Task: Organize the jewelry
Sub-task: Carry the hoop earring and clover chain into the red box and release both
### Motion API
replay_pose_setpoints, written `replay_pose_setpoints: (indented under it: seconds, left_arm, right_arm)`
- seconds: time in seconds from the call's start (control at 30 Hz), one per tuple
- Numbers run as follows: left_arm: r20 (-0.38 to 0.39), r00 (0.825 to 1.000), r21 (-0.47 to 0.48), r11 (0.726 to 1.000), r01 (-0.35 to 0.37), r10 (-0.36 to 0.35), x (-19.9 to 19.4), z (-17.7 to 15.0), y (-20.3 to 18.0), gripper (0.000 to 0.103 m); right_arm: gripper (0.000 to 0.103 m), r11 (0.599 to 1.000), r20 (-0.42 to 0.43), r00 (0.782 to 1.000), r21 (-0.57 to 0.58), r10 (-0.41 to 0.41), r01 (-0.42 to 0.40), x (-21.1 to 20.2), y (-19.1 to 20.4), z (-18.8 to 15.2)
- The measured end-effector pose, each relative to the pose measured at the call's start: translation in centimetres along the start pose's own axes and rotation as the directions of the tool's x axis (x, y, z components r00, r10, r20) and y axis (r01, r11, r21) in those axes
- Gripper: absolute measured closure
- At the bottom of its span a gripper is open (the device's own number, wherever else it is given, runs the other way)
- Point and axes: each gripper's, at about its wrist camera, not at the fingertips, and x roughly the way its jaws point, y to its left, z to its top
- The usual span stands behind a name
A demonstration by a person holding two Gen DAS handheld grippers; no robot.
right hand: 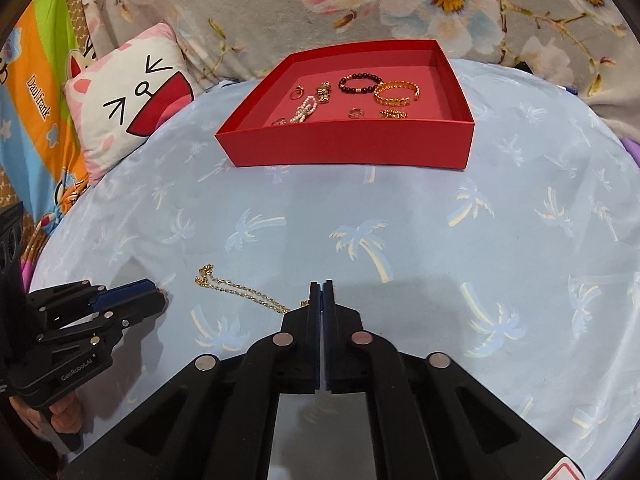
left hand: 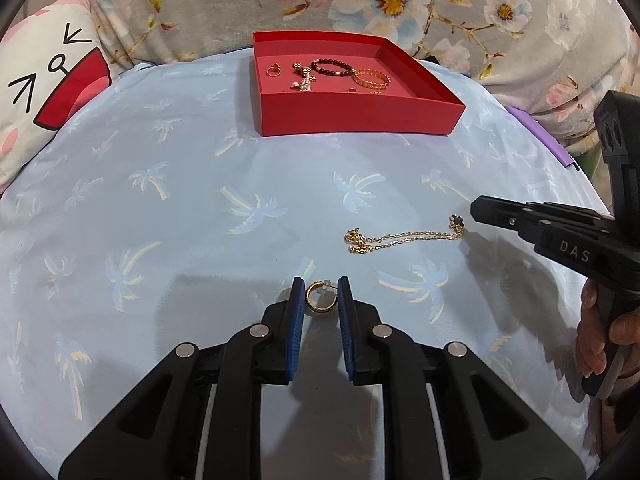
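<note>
Both views are evenly bright and sharp. Soft grey shadows fall on the blue cloth point(left hand: 160, 220) beneath the grippers. Fisheye bending curves the red tray point(right hand: 352, 152) and darkens the corners; no strong glare shows.
</note>
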Motion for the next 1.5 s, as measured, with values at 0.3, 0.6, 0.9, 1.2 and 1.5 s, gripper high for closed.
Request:
replay_pose_setpoints:
  seconds: [0.3, 0.6, 0.9, 1.2, 1.5]
  left_arm:
    - [0.0, 1.0, -0.01, 1.0, 0.006, -0.006, 0.1, 0.0, 0.2, 0.087]
    - [0.003, 1.0, -0.014, 1.0, 0.005, -0.005, 0.0, 0.1, 0.3, 0.087]
    - [0.047, 0.999, 0.001, 1.0, -0.001, 0.001, -1.1, 1.6, 0.5, 0.087]
    - [0.099, 0.995, 0.023, 0.999, 0.026, -0.028, -2.6, 8.0, 1.0, 0.087]
    - [0.126, 0.991, 0.071, 0.997, 0.039, -0.047, -1.8, 17.6, 0.5, 0.087]
  right_arm:
    - [0.086, 0.998, -0.026, 0.999, -0.042, -0.042, 0.041, 1.6, 1.1, -0.3]
    - [0.097, 0.999, -0.022, 0.999, -0.026, -0.044, 0.043, 1.5, 0.6, -0.3]
    - [0.097, 1.0, 0.064, 0.998, -0.004, 0.005, -0.004, -2.0, 0.2, 2.0]
    - [0.097, 0.997, 0.219, 0.976, -0.069, 0.0, 0.016, -7.4, 0.4, 9.4]
    - [0.097, 0.996, 0.323, 0.946, -0.071, -0.033, 0.059, -10.2, -1.3, 19.3]
